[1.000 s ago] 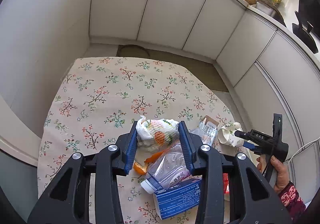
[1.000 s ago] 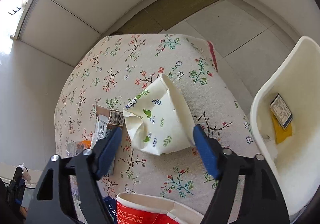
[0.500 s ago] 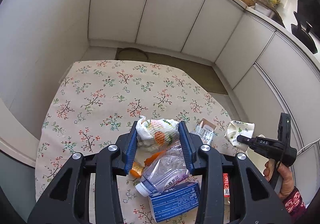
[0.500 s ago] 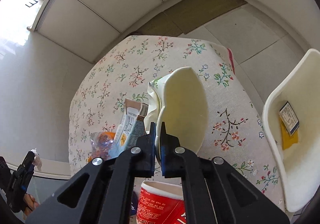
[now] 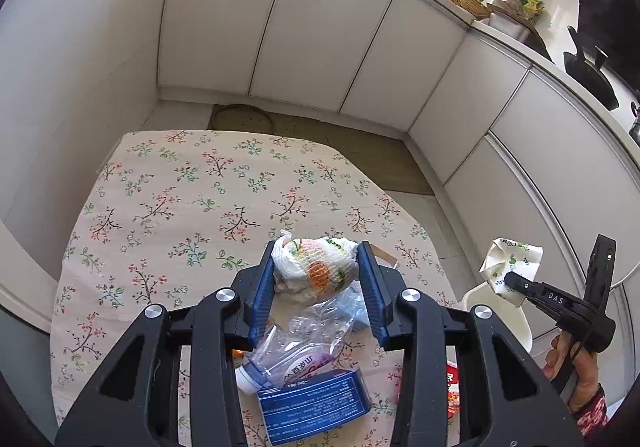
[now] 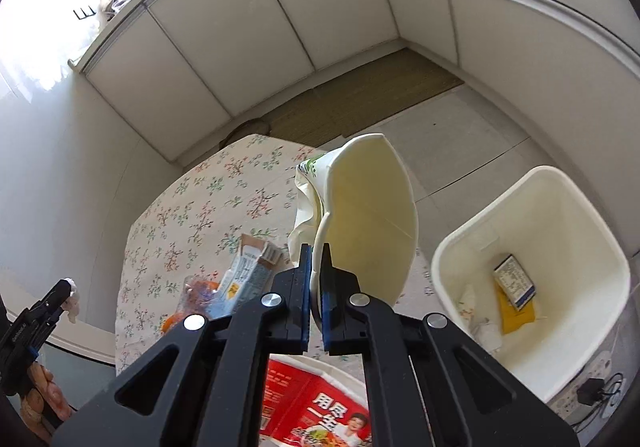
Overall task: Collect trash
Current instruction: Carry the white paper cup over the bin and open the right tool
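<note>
My right gripper (image 6: 316, 267) is shut on the rim of a crushed paper cup (image 6: 364, 215) with a green leaf print, held in the air above the table's right edge; the left wrist view shows that cup (image 5: 514, 267) beside the white trash bin (image 5: 500, 311). My left gripper (image 5: 316, 275) is shut on a white plastic bag wrapped in foam fruit netting (image 5: 316, 267), lifted slightly above the pile. Beneath it lie a crushed clear plastic bottle (image 5: 296, 343) and a blue box (image 5: 316, 403) on the floral tablecloth (image 5: 180, 207).
The white trash bin (image 6: 536, 231) stands on the floor right of the table, holding a small box and yellow paper. A red instant-noodle cup (image 6: 320, 407), a flattened carton (image 6: 250, 275) and orange peel (image 6: 174, 321) lie on the table. White cabinets surround the table.
The right gripper closed on the paper cup's rim and lifted it off the table toward the bin. The left gripper rose slightly with the netted bag.
</note>
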